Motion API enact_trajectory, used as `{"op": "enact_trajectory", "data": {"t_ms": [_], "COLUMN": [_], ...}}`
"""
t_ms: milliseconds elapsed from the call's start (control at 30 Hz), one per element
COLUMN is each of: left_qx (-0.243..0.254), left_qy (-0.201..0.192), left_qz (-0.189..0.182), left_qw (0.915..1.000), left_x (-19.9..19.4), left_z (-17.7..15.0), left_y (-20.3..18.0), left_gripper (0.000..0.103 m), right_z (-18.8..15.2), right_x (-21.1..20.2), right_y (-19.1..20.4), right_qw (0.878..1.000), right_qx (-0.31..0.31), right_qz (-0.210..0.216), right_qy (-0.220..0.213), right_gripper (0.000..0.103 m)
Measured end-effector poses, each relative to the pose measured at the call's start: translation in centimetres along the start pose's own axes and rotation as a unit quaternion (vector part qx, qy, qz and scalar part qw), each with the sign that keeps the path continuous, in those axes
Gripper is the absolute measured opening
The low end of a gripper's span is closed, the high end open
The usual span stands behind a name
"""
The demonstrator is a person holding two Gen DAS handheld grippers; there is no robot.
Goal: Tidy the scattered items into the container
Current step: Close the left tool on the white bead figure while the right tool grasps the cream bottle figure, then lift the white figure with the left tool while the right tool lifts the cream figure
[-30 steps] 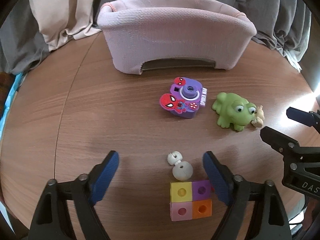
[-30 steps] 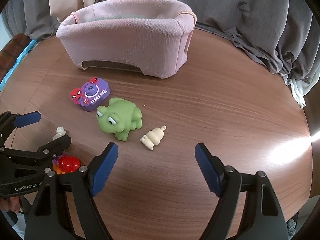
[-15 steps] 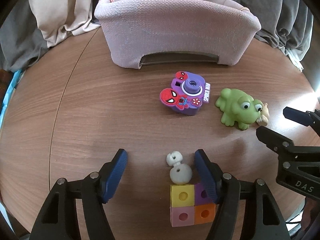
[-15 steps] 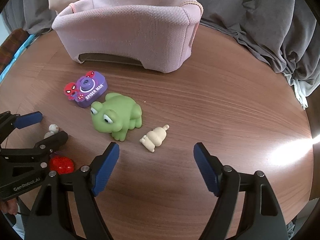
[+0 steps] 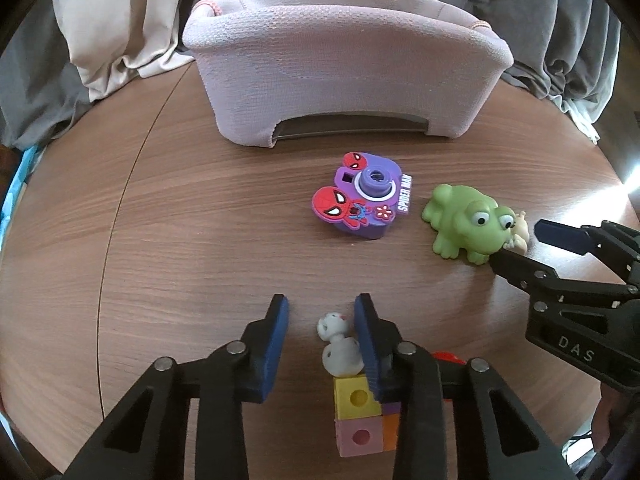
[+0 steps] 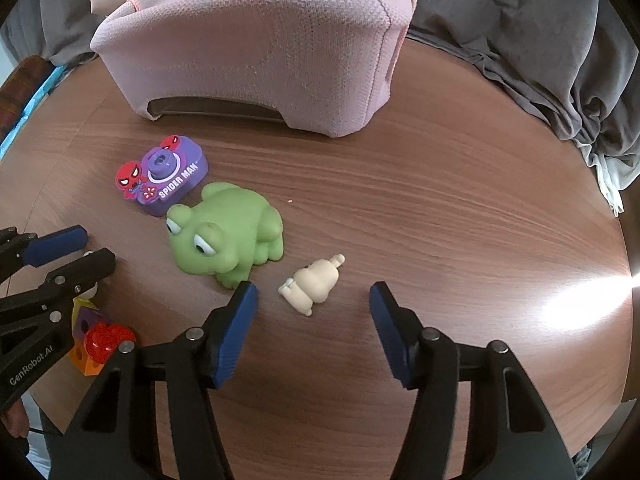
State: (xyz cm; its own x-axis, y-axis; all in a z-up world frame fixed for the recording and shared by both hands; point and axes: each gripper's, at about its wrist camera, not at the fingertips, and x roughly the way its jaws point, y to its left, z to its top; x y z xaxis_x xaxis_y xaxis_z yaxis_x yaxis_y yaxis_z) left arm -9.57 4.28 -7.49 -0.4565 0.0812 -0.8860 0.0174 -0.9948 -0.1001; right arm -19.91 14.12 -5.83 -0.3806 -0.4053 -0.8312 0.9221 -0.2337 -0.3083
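A pink fabric container (image 5: 344, 92) stands at the back of the round wooden table (image 5: 180, 240). In front of it lie a purple Spider-Man toy camera (image 5: 366, 200) and a green frog (image 5: 464, 222). My left gripper (image 5: 322, 314) points down over a small white figure (image 5: 338, 344). Its jaws are closing: the right pad is against the figure and the left pad stands clear of it. My right gripper (image 6: 314, 298) straddles a cream figure (image 6: 314, 284) beside the frog (image 6: 228, 236). Its jaws are closing too, with a gap on both sides.
A block of coloured cubes (image 5: 356, 416) sits just behind the white figure, with a red piece (image 6: 106, 336) by it. Grey and beige cloth (image 6: 540, 60) hangs round the table's far edge. Bare wood lies to the right of the cream figure.
Both pairs of jaws have narrowed a lot. The left pair has come in around the white figure. The right pair has come in around the cream figure and sits slightly nearer to it.
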Motion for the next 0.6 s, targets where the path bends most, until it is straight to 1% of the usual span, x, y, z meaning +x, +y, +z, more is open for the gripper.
{"op": "enact_trajectory", "data": {"t_ms": [33,100,133,200,233,400,467,600], "left_qx": [0.0,0.002,0.003,0.003,0.002,0.0,0.002,0.001], "left_qy": [0.0,0.0,0.0,0.0,-0.001,-0.003,-0.004,-0.008], "left_qz": [-0.002,-0.006,-0.007,-0.009,-0.01,-0.013,-0.012,-0.01], "left_qw": [1.0,1.0,1.0,1.0,0.9999,0.9999,0.9999,0.9999], "left_x": [-0.1,-0.2,-0.2,-0.2,-0.2,-0.1,-0.3,0.1], "left_z": [0.0,-0.1,-0.1,0.0,0.0,0.2,-0.2,0.5], "left_y": [0.0,-0.1,-0.1,0.0,0.0,0.5,0.3,1.1], "left_gripper": [0.025,0.018,0.017,0.014,0.014,0.014,0.014,0.014], "right_z": [0.0,0.1,0.1,0.1,0.2,0.1,0.1,0.4], "right_x": [0.0,0.0,0.0,-0.1,-0.1,-0.1,-0.1,0.1], "right_y": [0.0,0.1,0.2,0.2,0.2,-0.1,-0.1,-0.8], "right_qw": [1.0,1.0,1.0,1.0,1.0,1.0,1.0,1.0], "right_qx": [0.0,-0.001,-0.001,-0.001,0.0,0.007,0.008,0.013], "right_qz": [0.002,0.006,0.011,0.012,0.009,0.013,0.013,0.011], "right_qy": [-0.001,-0.003,-0.003,-0.004,-0.004,-0.006,-0.006,-0.011], "right_gripper": [0.051,0.042,0.036,0.031,0.027,0.026,0.025,0.025]}}
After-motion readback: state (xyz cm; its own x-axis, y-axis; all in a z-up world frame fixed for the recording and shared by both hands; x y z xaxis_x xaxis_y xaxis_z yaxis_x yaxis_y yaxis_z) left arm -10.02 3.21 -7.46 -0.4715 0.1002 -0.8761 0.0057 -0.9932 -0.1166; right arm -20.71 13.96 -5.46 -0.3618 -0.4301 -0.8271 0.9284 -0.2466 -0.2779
